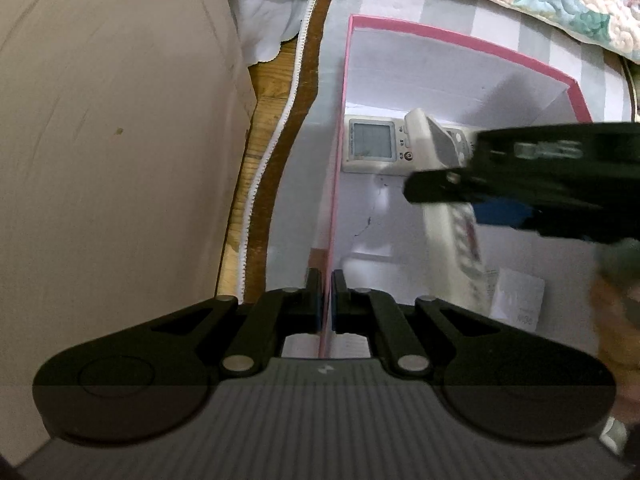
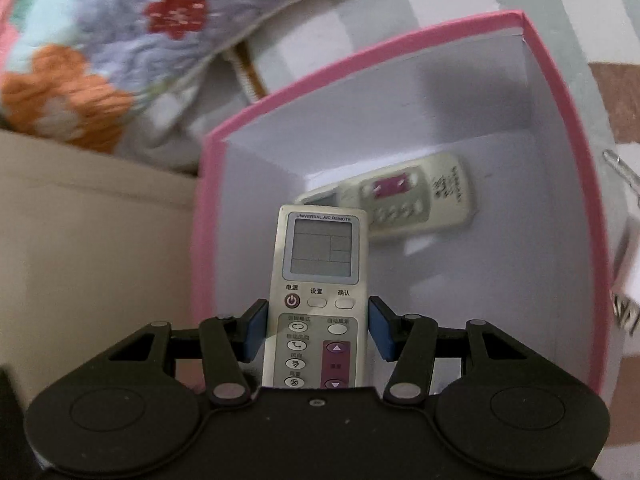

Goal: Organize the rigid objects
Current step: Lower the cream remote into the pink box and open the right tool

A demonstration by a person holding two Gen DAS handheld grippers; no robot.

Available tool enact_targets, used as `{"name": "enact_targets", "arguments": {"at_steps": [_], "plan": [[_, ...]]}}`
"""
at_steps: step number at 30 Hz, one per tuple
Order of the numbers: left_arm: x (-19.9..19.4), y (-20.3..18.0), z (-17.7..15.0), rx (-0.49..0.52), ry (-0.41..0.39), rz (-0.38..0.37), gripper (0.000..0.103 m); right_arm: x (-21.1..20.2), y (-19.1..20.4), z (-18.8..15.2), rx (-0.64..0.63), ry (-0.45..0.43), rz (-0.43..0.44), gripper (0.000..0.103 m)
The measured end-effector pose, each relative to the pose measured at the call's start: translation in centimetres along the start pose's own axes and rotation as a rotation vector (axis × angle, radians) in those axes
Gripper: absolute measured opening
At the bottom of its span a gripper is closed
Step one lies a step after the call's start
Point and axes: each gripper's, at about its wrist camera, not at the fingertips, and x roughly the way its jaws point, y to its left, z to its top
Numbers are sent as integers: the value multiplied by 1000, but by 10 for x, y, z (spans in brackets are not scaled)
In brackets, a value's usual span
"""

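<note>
A pink-rimmed white box [image 1: 349, 64] [image 2: 208, 216] lies on the bed. My left gripper [image 1: 327, 300] is shut on the box's left wall. My right gripper [image 2: 318, 330] is shut on a cream air-conditioner remote [image 2: 320, 280] with a grey screen, held over the inside of the box. A second cream remote [image 2: 420, 200] with a purple button panel lies on the box floor beyond it. In the left wrist view the right gripper [image 1: 420, 190] comes in from the right, holding the remote [image 1: 452, 224] tilted, and another remote [image 1: 372, 144] lies against the far wall.
A beige wall or panel [image 1: 112, 140] stands to the left of the box. A floral quilt [image 2: 120, 40] lies behind it. The bedsheet [image 1: 440, 4] is grey and white checked. A wooden bed edge [image 1: 280, 120] runs beside the box.
</note>
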Motion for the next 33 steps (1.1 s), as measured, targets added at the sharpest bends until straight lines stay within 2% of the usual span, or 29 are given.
{"name": "enact_targets", "arguments": {"at_steps": [4, 8, 12, 17, 21, 26, 33], "plan": [[0, 1, 0, -2, 1, -7, 3, 15, -2, 1, 50, -10, 5, 58], [1, 2, 0, -5, 1, -13, 3, 24, 5, -4, 40, -6, 2, 58], [0, 1, -2, 3, 1, -11, 3, 32, 3, -3, 101, 16, 46, 58], [0, 0, -1, 7, 0, -7, 3, 30, 2, -5, 107, -14, 48, 58], [1, 0, -1, 8, 0, -5, 4, 26, 8, -4, 15, -52, 17, 58], [0, 2, -2, -1, -1, -13, 4, 15, -1, 1, 47, -20, 107, 62], [1, 1, -3, 6, -1, -5, 4, -57, 1, -13, -209, -37, 39, 62]]}}
